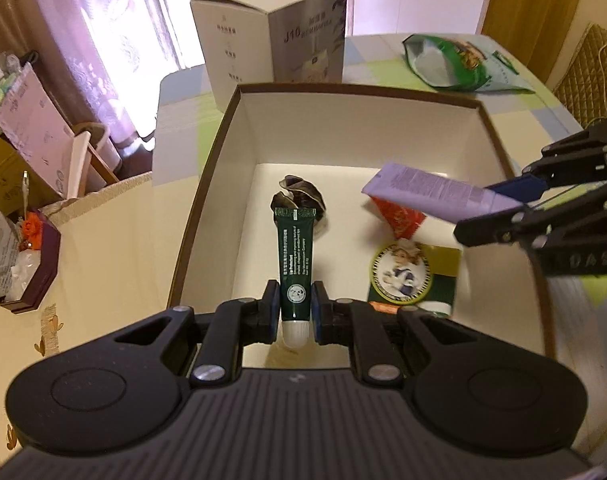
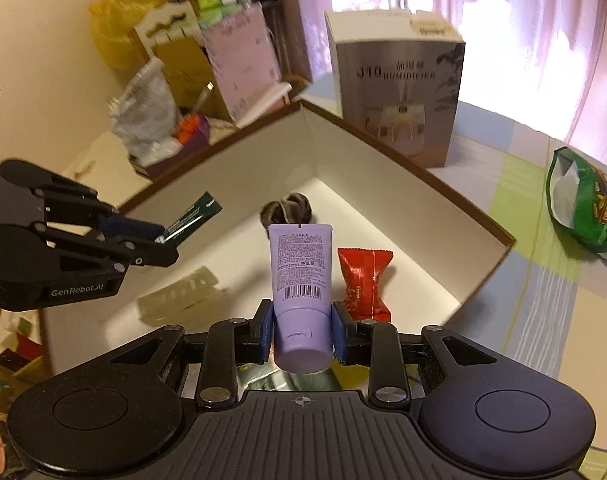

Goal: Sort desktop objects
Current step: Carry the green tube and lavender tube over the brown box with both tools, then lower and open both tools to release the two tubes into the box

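- Left gripper (image 1: 295, 312): fingers (image 1: 269, 304) clamping a dark green tube (image 1: 294, 256) near its white cap, crimped end pointing away; hanging above the near part of an open box (image 1: 383, 92).
- Same left gripper (image 2: 159, 246) showing at the left edge of the right wrist view, green tube (image 2: 191, 218) jutting out over the box interior.
- Right gripper (image 2: 303, 330): fingers (image 2: 265, 328) pressing on a lilac tube (image 2: 301, 276) at its cap end, barcode side facing the camera; hovering over the box.
- Same right gripper (image 1: 507, 204) entering from the right in the left wrist view, lilac tube (image 1: 431, 192) slanting above a red candy.
- Box: white inside, brown rim, sitting on a pastel-checked surface (image 1: 383, 56).
- Lying on the box floor: a dark crumpled wrapper (image 1: 303, 196) toward the far wall; a red wrapped candy (image 2: 363, 280) just beside the lilac tube; a packet with a round picture label (image 1: 415, 276) near the front right.
- A pale blister-like tray (image 2: 179, 294) also resting in the box, blurred.
- Standing behind the box: a humidifier carton (image 2: 399, 92), upright.
- Lying to the right of the box: a green snack bag (image 2: 583, 208), opened, well apart from the carton.
- Cluttering the floor beside the surface: bags and cartons (image 2: 207, 60).
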A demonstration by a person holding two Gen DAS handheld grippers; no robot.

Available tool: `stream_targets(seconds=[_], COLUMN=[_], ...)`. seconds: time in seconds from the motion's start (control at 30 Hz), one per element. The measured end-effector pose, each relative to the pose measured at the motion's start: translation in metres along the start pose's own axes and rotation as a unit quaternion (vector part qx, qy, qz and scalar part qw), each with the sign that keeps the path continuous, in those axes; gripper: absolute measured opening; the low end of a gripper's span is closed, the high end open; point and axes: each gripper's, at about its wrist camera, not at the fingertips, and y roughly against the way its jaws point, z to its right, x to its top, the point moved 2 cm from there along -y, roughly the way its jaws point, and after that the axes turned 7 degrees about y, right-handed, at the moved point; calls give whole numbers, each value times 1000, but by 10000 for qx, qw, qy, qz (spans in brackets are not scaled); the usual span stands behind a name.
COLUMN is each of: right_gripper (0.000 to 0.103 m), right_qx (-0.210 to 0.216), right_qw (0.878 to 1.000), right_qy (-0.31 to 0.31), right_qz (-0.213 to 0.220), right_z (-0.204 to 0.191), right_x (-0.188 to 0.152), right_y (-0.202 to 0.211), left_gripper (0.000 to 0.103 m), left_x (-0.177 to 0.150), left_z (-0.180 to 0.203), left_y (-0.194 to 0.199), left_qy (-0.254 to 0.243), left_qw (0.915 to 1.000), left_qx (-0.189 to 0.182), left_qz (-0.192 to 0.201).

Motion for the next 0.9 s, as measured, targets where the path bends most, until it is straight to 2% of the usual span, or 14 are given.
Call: stream_targets(seconds=[0.23,0.43,0.77,0.9], right_gripper=[32,32,32,32], right_qx=[-163,-268,-644,-630], right_qw=[9980,9955,9933,9936], right_qy=[-302,-387,-207,-99], right_qz=[-534,-819,-938,-936], right_z=[7,13,31,35], right_x=[12,22,29,29], right_y=[-48,-76,-95,-93], left_gripper=[12,12,12,12], left_x=[23,33,44,45], left_z=[-7,-10,-10,-7], left_y=[-43,-73,-109,-119], left_qy=[10,-11,186,187], left_qw=[9993,9983,9971,9972], left_qx=[-86,-63,-247,-241], left_qz=[-369,-585,-690,-677])
